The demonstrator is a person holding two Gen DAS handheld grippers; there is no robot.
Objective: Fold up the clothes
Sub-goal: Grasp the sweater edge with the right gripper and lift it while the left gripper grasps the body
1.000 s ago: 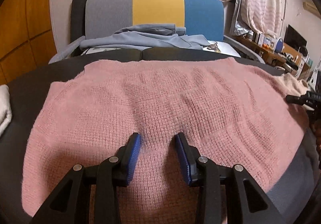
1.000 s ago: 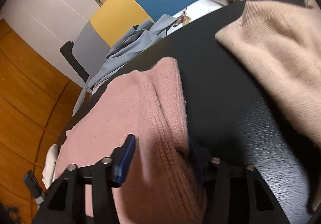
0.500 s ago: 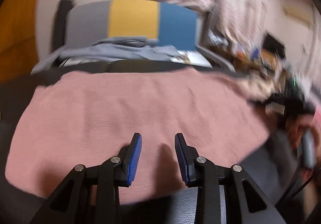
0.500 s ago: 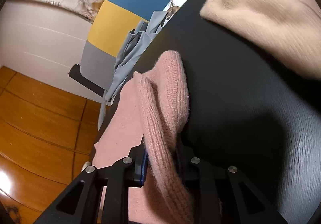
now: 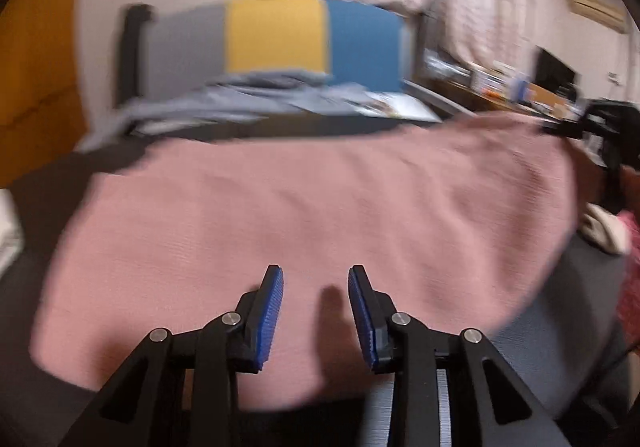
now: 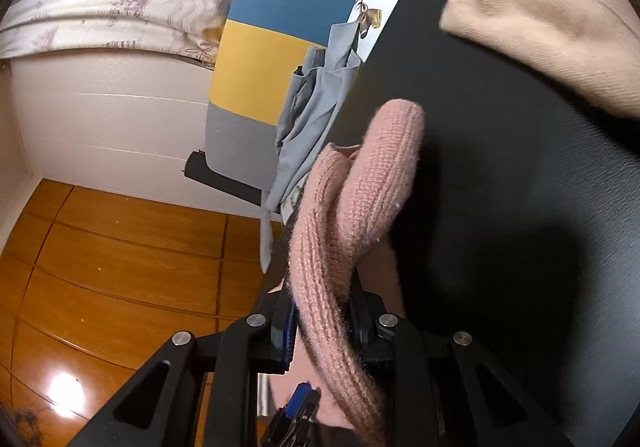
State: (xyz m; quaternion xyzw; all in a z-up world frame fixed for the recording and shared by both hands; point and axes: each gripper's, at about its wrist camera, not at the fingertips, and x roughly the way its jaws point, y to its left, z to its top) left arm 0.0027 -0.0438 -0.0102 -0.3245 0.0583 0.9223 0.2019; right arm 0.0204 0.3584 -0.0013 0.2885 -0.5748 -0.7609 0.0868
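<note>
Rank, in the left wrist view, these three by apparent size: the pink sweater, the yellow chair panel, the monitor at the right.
1. pink sweater, by far the largest, though also nearest the camera.
2. yellow chair panel.
3. monitor, smallest, but farthest away.

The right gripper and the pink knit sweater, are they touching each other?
Touching. The right wrist view shows the right gripper, just closed, clamping a bunched fold of the pink knit sweater between both pads.
</note>
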